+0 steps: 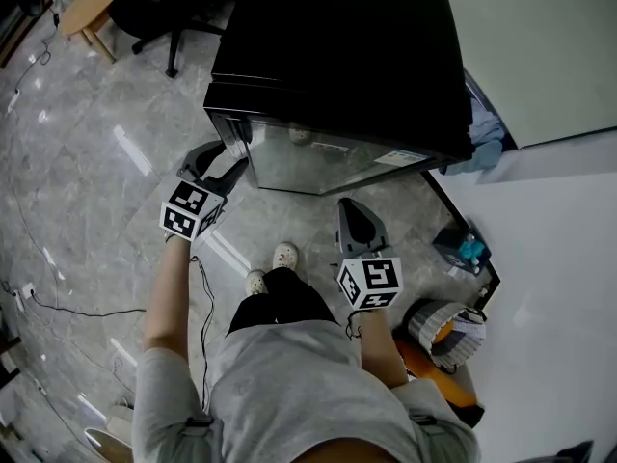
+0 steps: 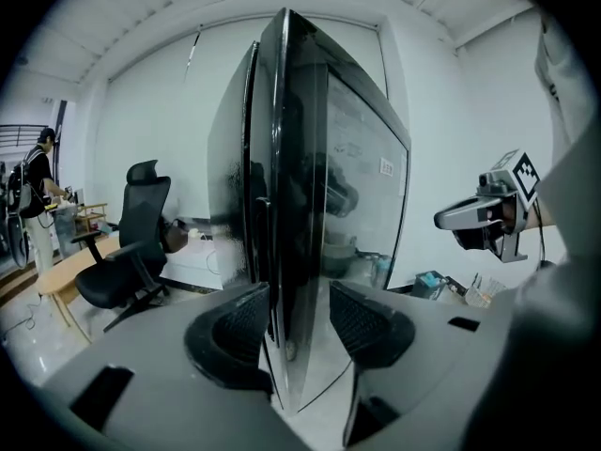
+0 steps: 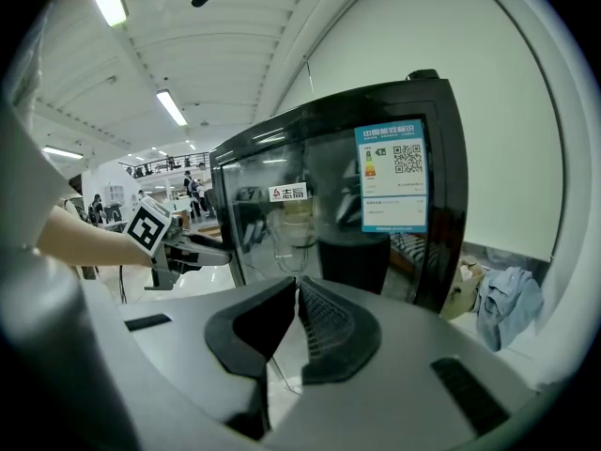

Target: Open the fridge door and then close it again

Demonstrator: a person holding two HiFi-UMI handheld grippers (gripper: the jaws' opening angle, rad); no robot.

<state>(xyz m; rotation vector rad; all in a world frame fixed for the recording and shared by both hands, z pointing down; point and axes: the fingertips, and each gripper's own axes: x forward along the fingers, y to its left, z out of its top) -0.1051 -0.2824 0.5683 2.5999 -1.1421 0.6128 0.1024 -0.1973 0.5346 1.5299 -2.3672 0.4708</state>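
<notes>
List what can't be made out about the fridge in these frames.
- Fridge contents: reflections on the glass door hide them in the head and right gripper views.
- Door sealed or ajar: the left gripper view sees it edge-on, between the open jaws of the left hand-held gripper; the seam is unclear.
- Label print: too small to read in the right gripper view.

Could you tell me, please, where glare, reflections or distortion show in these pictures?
Head view: light streaks glare on the glossy floor. Left gripper view: the fisheye bows the fridge door, whose dark glass mirrors the room. Right gripper view: the label looks sharp; black vignette rings the frame.
</notes>
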